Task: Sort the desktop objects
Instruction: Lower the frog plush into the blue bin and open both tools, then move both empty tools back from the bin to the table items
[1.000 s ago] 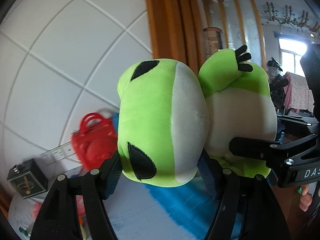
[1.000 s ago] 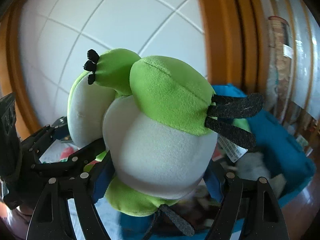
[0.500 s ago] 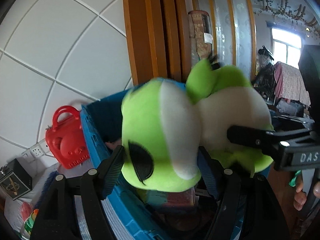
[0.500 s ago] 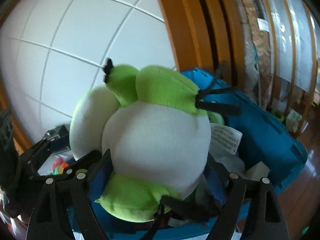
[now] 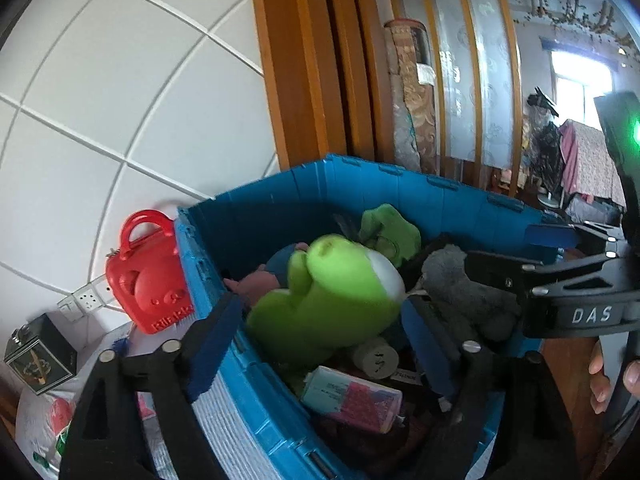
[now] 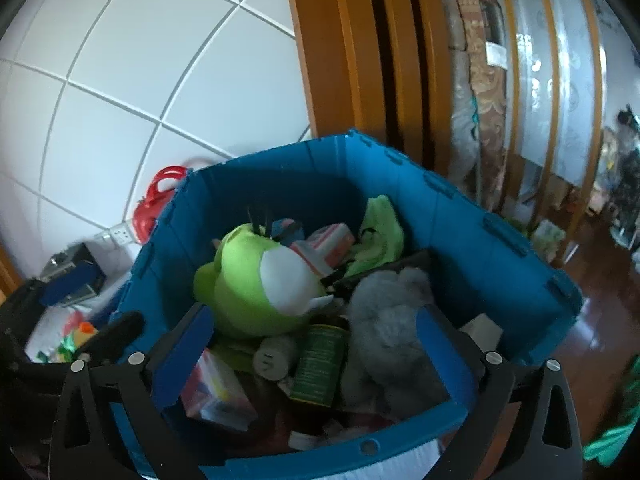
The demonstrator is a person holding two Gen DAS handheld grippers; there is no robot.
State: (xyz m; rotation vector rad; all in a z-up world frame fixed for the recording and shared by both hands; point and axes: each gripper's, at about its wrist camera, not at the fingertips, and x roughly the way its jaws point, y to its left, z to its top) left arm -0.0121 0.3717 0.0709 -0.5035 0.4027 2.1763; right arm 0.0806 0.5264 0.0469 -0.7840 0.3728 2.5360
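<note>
both grippers tilt down over the blue bin [image 6: 460, 216], jaws just sprung wide. left gripper [image 5: 316, 344] and right gripper [image 6: 316, 344] hold nothing; the green plush frog [image 6: 264, 280] lies in the bin among the clutter.

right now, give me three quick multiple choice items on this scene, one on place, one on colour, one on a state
1. Where is the bright green plush frog?
A. in the blue plastic crate
B. on the floor
C. in the left tool

2. What colour is the bear-faced plastic handbag beside the crate?
A. yellow
B. red
C. black

3. How is the right tool?
A. shut on the frog
B. shut, empty
C. open

Key: 1 A, it lies among the crate's contents; 2 B, red shell and handle; 3 C, jaws just opened, clear of the frog.
</note>
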